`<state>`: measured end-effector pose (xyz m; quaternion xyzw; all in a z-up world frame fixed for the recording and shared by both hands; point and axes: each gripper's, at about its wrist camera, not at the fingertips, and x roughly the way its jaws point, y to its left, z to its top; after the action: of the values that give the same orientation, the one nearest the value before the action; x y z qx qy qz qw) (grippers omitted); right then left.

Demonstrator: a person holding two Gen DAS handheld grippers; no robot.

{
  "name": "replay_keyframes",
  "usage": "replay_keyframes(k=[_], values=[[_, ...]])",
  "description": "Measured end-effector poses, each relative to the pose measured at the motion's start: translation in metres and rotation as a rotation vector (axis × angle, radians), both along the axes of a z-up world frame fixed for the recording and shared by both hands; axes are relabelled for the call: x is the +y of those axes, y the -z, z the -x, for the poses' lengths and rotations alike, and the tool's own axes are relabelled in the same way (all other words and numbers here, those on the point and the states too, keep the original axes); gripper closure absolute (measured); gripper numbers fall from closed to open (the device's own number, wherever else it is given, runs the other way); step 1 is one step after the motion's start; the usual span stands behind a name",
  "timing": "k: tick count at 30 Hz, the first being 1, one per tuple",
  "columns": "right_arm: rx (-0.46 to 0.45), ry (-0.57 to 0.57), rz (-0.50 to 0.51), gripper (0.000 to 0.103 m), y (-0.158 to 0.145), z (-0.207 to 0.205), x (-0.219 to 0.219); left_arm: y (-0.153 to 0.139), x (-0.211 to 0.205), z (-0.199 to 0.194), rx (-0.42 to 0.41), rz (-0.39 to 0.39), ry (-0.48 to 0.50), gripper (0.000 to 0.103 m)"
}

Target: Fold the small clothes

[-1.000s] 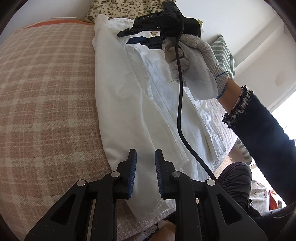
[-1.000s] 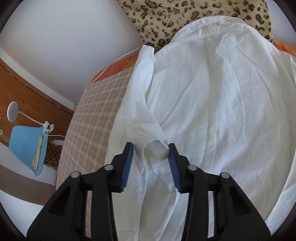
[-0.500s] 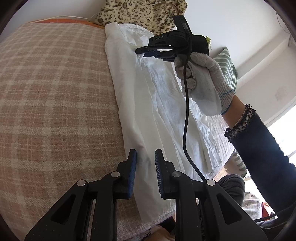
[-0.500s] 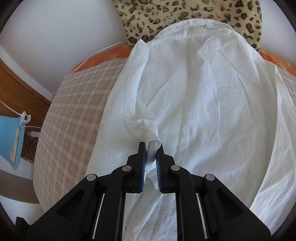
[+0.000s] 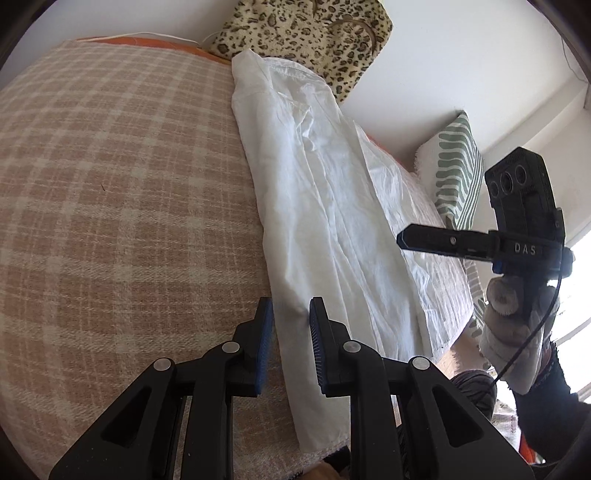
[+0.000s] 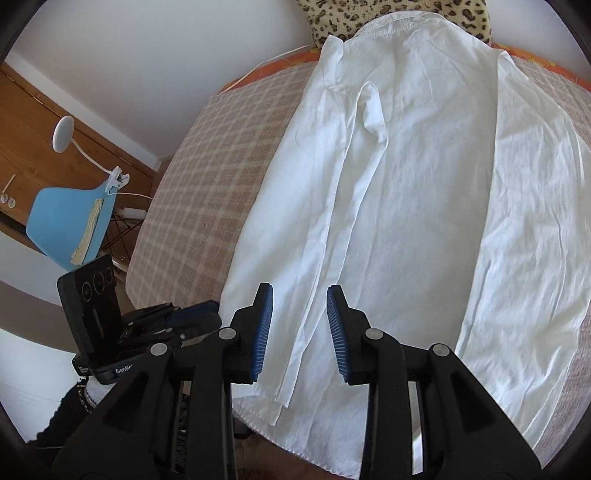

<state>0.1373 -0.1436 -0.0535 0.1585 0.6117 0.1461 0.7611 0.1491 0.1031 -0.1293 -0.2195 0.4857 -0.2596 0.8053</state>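
Observation:
A white shirt [image 5: 325, 221] lies back up and lengthwise on the plaid blanket, collar at the far end. Its left side is folded in, and the sleeve [image 6: 351, 184] runs straight down the back. My right gripper [image 6: 299, 295] hovers above the hem end with its jaws opening and nothing between them. From the left wrist it appears side-on at the right [image 5: 406, 240], held in a gloved hand [image 5: 517, 332]. My left gripper [image 5: 291, 328] stands slightly open over the shirt's folded left edge near the hem, gripping nothing. It also shows in the right wrist view [image 6: 210, 314].
A leopard-print pillow [image 5: 306, 33] lies beyond the collar, and a green striped cushion [image 5: 458, 173] leans by the wall at the right. The plaid blanket [image 6: 207, 166] spreads left of the shirt. Off the bed stand a blue chair [image 6: 66, 221] and a white lamp [image 6: 62, 133].
My right gripper let go of the sleeve cuff, opened, and drew back from the collar end toward the hem while rising. The sleeve now lies flat along the shirt. The left gripper barely moved.

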Motion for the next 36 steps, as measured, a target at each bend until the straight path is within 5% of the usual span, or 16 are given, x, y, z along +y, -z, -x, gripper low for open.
replay_keyframes(k=[2, 12, 17, 23, 36], values=[[0.039, 0.001, 0.001, 0.059, 0.013, 0.020, 0.007, 0.001, 0.000, -0.001, 0.003, 0.004, -0.001, 0.085], [0.082, 0.032, 0.004, 0.060, 0.043, 0.051, 0.016, 0.004, -0.014, 0.001, -0.003, -0.024, 0.024, 0.085], [0.095, 0.036, -0.009, 0.093, 0.046, 0.050, 0.022, 0.002, -0.014, 0.001, -0.020, -0.039, 0.021, 0.085], [0.083, 0.079, -0.100, 0.099, 0.024, 0.059, 0.009, -0.008, -0.009, 0.005, -0.063, -0.050, 0.010, 0.085], [0.110, 0.021, 0.136, 0.099, 0.039, 0.061, 0.007, 0.004, -0.044, 0.005, -0.061, -0.119, 0.120, 0.084]])
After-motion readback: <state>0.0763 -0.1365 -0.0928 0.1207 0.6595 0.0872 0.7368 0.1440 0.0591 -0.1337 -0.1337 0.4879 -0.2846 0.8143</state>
